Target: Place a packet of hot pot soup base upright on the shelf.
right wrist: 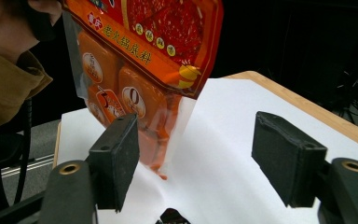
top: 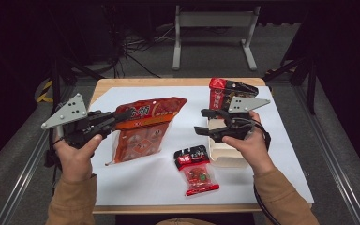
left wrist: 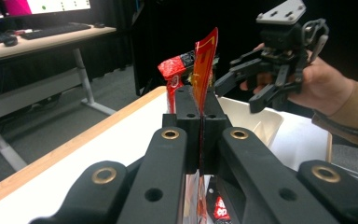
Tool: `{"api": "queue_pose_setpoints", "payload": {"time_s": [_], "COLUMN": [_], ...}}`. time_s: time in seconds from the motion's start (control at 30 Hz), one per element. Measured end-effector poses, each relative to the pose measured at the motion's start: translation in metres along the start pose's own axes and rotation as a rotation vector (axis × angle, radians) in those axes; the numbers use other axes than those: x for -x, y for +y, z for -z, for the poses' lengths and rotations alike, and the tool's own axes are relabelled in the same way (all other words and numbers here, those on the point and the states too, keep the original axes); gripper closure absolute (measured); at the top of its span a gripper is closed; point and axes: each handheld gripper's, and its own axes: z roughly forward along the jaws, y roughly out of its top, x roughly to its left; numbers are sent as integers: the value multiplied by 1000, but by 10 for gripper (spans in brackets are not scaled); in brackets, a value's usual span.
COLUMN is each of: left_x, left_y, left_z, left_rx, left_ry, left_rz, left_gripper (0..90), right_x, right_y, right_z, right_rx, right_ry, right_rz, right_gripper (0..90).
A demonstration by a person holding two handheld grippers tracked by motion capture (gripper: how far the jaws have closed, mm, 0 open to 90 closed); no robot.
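Risk entry: large orange sachet pack (top: 143,129) pinched at top edge in fully closed left tongs (top: 115,117), dangling ahead of wide-open, empty right tongs (top: 205,123); liable to swing, tear or slip onto worktop (top: 272,154) if seized off-centre

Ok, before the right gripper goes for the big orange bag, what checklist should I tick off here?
1. Left gripper clamped on the orange bag: ok, jaws shut on its edge.
2. Bag lifted off the paper: ok in the right gripper view, its lower end hangs above the sheet.
3. Right gripper open: ok, nothing between its pads.
4. Right gripper lined up with the bag: not ok, the bag hangs beyond its left pad.
5. Small red packet out of the way: ok, it lies flat nearer the person.
6. White tub free: cannot tell, the right hand covers it.
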Motion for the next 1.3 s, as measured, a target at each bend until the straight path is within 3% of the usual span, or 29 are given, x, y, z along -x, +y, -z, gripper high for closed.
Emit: {"api": "queue_pose_setpoints", "payload": {"time_s": [0.4,0.83,1.3], "left_x": [9,15,21], "left_y": [2,2,4], "left_z": [-8,-18,-24], "left_rx": [12,36,37], "left_ry": [-31,-67,-98], "left_rz": [-11,-10,-23], "left_gripper": [900,900,900], "right_x": [-6,-13,-15], "right_y": [-13,-16,-19], "right_z": [-39,-61,-73], "right_rx": [-1,14,44], "right_ry": [60,107,171], "right_rz": [2,40,51], "right_gripper": [269,250,210]}}
